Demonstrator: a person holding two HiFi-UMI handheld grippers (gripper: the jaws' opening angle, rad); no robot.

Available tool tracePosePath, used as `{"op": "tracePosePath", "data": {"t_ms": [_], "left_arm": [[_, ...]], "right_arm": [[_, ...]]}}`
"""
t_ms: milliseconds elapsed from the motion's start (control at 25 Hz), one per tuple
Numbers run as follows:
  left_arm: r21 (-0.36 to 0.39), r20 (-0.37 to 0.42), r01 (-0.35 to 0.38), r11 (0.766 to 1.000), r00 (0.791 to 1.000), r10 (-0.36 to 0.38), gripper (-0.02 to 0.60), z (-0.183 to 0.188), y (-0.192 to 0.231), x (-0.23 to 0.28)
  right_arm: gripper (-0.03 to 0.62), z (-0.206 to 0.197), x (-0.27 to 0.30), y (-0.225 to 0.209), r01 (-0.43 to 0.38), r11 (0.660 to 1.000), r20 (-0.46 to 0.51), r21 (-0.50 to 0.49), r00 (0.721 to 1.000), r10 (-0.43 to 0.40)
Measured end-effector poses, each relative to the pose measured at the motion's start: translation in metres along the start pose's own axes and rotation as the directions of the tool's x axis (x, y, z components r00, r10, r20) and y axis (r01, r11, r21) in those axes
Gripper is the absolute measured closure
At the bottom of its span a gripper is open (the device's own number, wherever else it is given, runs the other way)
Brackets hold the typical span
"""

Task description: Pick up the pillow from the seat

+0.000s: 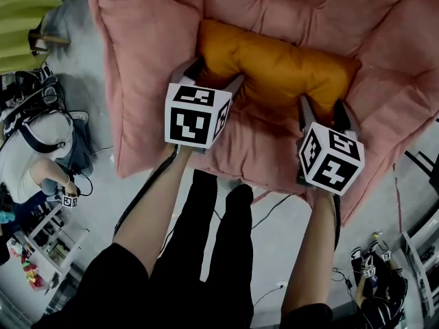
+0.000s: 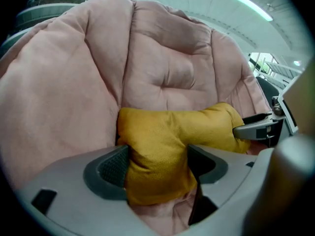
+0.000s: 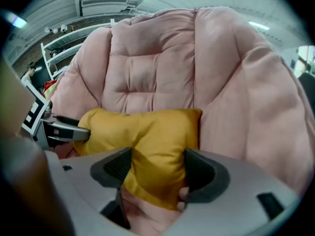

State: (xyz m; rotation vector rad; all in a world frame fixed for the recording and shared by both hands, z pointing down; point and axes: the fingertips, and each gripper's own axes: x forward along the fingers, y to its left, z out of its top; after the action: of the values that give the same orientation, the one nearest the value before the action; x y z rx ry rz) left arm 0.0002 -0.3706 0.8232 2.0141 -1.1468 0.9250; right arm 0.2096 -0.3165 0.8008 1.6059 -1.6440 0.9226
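The left gripper is spread wide, one end of the pillow set between its pads. The right gripper, at 4 o'clock of it, is spread likewise over the other end. The pillow is laid on the seat, at 12 o'clock.

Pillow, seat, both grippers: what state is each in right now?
pillow: lying on the seat, not yet lifted, one end between each gripper's jaws.
seat: bearing the pillow.
left gripper: open, jaws straddling the pillow's left end.
right gripper: open, jaws straddling the pillow's right end.
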Motion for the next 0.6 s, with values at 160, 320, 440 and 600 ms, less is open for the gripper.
{"op": "tracePosePath", "data": {"t_ms": [160, 320, 440, 600], "left_arm": [[0.006, -0.006, 0.001, 1.0, 1.0, -0.001, 0.213, -0.007, 0.006, 0.01], [0.02, -0.015, 0.014, 1.0, 1.0, -0.014, 0.252, -0.013, 0.005, 0.014], [0.044, -0.017, 0.016, 0.999, 1.0, -0.015, 0.293, -0.018, 0.002, 0.014], [0.057, -0.008, 0.032, 0.998, 0.999, -0.031, 0.368, -0.019, -0.001, 0.01]], "right_arm": [[0.252, -0.007, 0.013, 0.007, 0.012, 1.0, -0.01, -0.003, 1.0, -0.012], [0.281, -0.013, 0.019, 0.011, 0.003, 1.0, -0.03, -0.003, 1.0, -0.003], [0.32, -0.018, 0.021, 0.014, 0.0, 1.0, -0.038, -0.009, 0.999, 0.0], [0.358, -0.019, 0.017, 0.019, 0.003, 1.0, -0.027, -0.014, 1.0, -0.003]]}}
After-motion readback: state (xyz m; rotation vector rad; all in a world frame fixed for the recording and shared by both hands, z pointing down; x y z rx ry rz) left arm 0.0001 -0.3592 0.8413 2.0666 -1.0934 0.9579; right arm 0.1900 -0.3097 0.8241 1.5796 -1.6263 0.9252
